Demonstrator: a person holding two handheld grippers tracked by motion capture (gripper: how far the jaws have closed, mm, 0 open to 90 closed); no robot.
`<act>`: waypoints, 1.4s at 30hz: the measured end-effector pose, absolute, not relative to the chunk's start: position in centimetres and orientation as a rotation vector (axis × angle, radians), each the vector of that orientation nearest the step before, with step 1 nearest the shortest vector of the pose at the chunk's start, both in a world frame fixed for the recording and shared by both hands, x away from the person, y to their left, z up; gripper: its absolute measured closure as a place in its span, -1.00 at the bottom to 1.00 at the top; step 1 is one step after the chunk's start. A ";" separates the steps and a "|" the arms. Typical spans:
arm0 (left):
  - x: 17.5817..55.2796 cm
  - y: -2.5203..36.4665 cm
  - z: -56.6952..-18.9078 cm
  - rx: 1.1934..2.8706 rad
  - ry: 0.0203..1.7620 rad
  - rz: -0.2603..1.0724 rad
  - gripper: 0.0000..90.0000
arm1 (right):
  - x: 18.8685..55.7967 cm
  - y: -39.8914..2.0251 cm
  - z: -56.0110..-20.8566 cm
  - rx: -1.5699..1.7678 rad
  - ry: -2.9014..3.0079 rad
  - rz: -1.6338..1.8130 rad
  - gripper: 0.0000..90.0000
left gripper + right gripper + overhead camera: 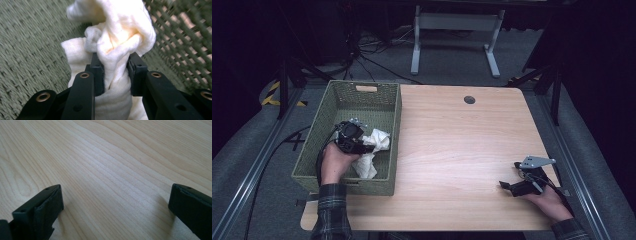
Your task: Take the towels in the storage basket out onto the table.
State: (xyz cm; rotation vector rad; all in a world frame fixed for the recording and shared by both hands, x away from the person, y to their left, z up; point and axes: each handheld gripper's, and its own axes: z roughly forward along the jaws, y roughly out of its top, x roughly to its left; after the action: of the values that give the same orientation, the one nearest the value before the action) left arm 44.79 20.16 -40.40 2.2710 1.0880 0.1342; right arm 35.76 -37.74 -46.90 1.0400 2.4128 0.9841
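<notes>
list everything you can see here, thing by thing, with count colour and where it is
basket: one, green woven, on the left part of the table, handle slot in its far wall
cloth: one, white, crumpled, inside the basket toward its right wall; pinched between the left tongs' jaws in the left gripper view
table: one, light wood, round dark hole near its far edge
frame with white legs: one, on the grey floor beyond the table
cables: several, black, on the floor past the basket
left tongs: one, black, down in the basket, shut on the cloth
right tongs: one, black, jaws wide apart over bare wood near the table's right front corner
hands: two, plaid sleeves, one on each tongs
</notes>
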 end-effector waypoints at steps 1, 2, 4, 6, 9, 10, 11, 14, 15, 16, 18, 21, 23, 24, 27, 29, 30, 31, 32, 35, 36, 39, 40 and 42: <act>44.7 20.3 -40.1 2.244 1.078 0.137 0.58 | 35.8 -37.7 -46.9 1.042 2.413 0.984 -1.00; 44.6 20.4 -39.9 2.223 1.076 0.144 0.58 | 35.8 -37.7 -46.9 1.042 2.414 0.985 -1.00; 44.5 20.5 -39.7 2.213 1.066 0.156 0.59 | 35.8 -37.7 -46.9 1.042 2.413 0.985 -1.00; 44.3 20.8 -39.1 2.193 1.058 0.162 0.59 | 35.8 -37.7 -46.9 1.043 2.413 0.984 -1.00; 44.0 21.1 -38.0 2.171 1.036 0.201 0.59 | 35.8 -37.7 -46.9 1.043 2.413 0.985 -1.00; 43.8 21.1 -37.7 2.159 1.046 0.189 0.59 | 35.8 -37.7 -46.9 1.043 2.413 0.985 -1.00; 43.7 21.2 -37.2 2.137 1.031 0.209 0.59 | 35.8 -37.7 -46.9 1.042 2.413 0.985 -1.00; 43.4 21.1 -36.3 2.114 1.013 0.208 0.59 | 35.8 -37.7 -46.9 1.042 2.413 0.985 -1.00; 43.3 21.0 -35.8 2.107 1.012 0.213 0.59 | 35.8 -37.7 -46.9 1.044 2.412 0.984 -1.00; 43.3 21.0 -35.8 2.107 1.012 0.213 0.59 | 35.8 -37.7 -46.9 1.044 2.412 0.984 -1.00; 43.2 20.7 -34.9 2.101 1.007 0.218 0.59 | 35.7 -37.7 -46.9 1.045 2.412 0.982 -1.00; 43.1 20.5 -33.8 2.092 0.991 0.234 0.59 | 35.7 -37.7 -46.9 1.044 2.412 0.983 -1.00; 43.1 20.4 -33.4 2.088 0.982 0.239 0.59 | 35.7 -37.7 -46.9 1.045 2.412 0.982 -1.00; 43.1 20.3 -33.1 2.078 0.987 0.232 0.59 | 35.7 -37.7 -46.9 1.045 2.412 0.984 -1.00; 43.1 19.8 -31.5 2.078 0.962 0.246 0.59 | 35.7 -37.7 -46.9 1.044 2.412 0.983 -1.00; 43.0 19.6 -31.2 2.073 0.959 0.247 0.59 | 35.7 -37.7 -46.9 1.044 2.412 0.984 -1.00; 43.0 19.4 -30.8 2.073 0.943 0.245 0.59 | 35.7 -37.7 -46.9 1.044 2.412 0.983 -1.00; 43.0 19.0 -30.1 2.069 0.920 0.250 0.59 | 35.7 -37.7 -46.9 1.045 2.412 0.984 -1.00; 43.0 19.0 -30.1 2.069 0.920 0.250 0.59 | 35.7 -37.7 -46.9 1.045 2.412 0.984 -1.00; 42.9 18.4 -29.3 2.067 0.896 0.253 0.59 | 35.7 -37.7 -46.9 1.045 2.412 0.984 -1.00; 42.9 18.0 -29.0 2.063 0.890 0.249 0.59 | 35.7 -37.7 -46.9 1.044 2.412 0.984 -1.00; 42.8 16.8 -28.3 2.063 0.853 0.238 0.59 | 35.7 -37.7 -46.9 1.044 2.414 0.981 -1.00; 42.8 16.8 -28.3 2.063 0.853 0.238 0.59 | 35.7 -37.7 -46.9 1.044 2.414 0.981 -1.00; 42.9 16.0 -28.0 2.063 0.831 0.230 0.59 | 35.7 -37.7 -46.9 1.044 2.414 0.982 -1.00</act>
State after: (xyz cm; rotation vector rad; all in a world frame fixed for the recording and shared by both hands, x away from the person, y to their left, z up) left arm 42.91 15.97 -27.95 2.0635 0.8309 0.2304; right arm 35.74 -37.74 -46.87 1.0443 2.4136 0.9824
